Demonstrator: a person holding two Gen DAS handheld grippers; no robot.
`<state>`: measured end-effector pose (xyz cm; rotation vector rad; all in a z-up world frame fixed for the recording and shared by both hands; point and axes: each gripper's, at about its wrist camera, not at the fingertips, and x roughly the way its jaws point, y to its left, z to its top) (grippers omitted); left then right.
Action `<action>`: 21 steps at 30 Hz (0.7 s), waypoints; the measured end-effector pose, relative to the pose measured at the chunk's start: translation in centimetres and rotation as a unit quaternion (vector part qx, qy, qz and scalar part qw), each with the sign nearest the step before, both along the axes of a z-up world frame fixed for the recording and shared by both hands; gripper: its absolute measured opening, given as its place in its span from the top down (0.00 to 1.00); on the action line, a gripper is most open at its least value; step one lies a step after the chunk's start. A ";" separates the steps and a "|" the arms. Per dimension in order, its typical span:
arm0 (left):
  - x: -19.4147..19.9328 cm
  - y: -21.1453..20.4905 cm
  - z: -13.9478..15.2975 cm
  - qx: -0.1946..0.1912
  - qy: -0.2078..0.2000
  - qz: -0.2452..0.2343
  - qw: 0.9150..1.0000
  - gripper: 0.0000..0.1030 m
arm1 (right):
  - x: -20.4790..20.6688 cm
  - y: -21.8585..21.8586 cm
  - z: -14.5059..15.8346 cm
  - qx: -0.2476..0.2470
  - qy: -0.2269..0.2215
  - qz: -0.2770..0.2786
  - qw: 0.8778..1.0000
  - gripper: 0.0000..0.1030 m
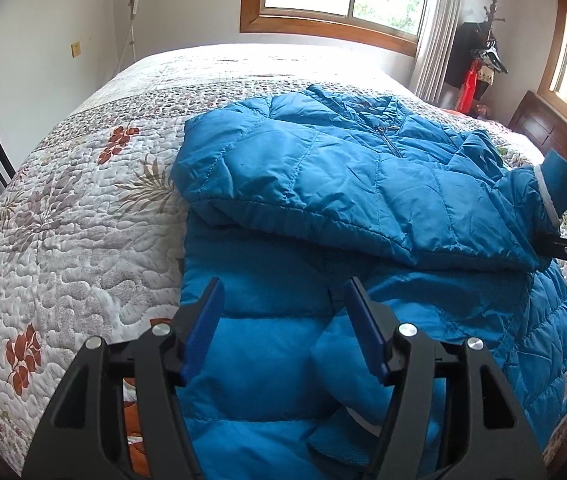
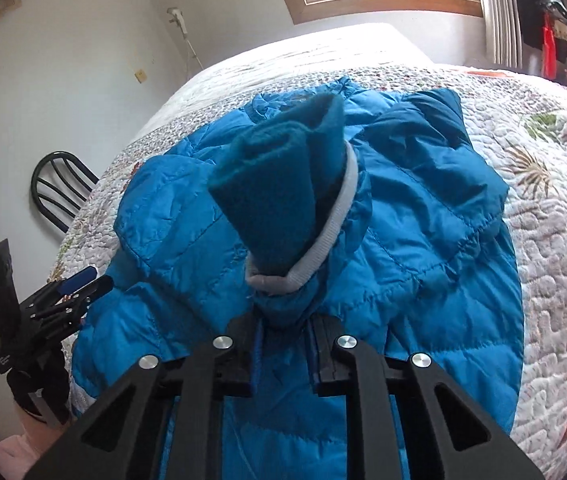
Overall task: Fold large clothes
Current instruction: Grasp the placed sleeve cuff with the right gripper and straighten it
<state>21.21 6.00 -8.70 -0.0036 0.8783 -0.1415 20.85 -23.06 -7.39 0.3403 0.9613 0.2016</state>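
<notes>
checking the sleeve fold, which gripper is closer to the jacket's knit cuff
Right. The right gripper is shut on the sleeve just below the cuff; the left gripper hangs open over the jacket's near part, apart from it.

No readable text, label, brand, number or sign in either view. Left gripper (image 2: 79, 280) body in the right wrist view carries a small pale marking low on its black housing, too small and blurred to read. Blue jacket (image 1: 303, 168) shows no legible tag or logo. Quilt (image 1: 75, 208) has floral print only, no lettering.
</notes>
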 end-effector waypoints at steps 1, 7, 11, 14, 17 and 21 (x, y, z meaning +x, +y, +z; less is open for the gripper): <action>0.0 -0.1 0.0 0.001 0.000 -0.001 1.000 0.39 | -0.3 -0.2 -0.4 0.003 0.005 -0.003 1.000 0.83; 0.0 -0.5 -0.3 0.006 0.003 -0.006 1.000 0.39 | -1.0 -1.8 -2.1 0.020 0.018 -0.017 0.999 0.66; -0.1 -0.7 -0.2 0.007 0.002 -0.009 1.000 0.38 | -2.7 -2.6 -1.1 0.000 -0.003 -0.035 0.999 0.43; -0.3 -1.0 0.0 0.005 -0.002 -0.011 1.000 0.37 | -4.0 -3.5 0.2 -0.003 -0.029 -0.048 0.998 0.25; -0.5 -1.5 0.2 0.005 -0.004 -0.015 1.000 0.37 | -4.6 -4.9 0.9 0.028 -0.041 -0.049 0.998 0.24; -0.9 -2.4 0.4 0.004 -0.006 -0.022 1.000 0.36 | -3.7 -6.3 0.7 0.044 -0.030 -0.058 0.997 0.24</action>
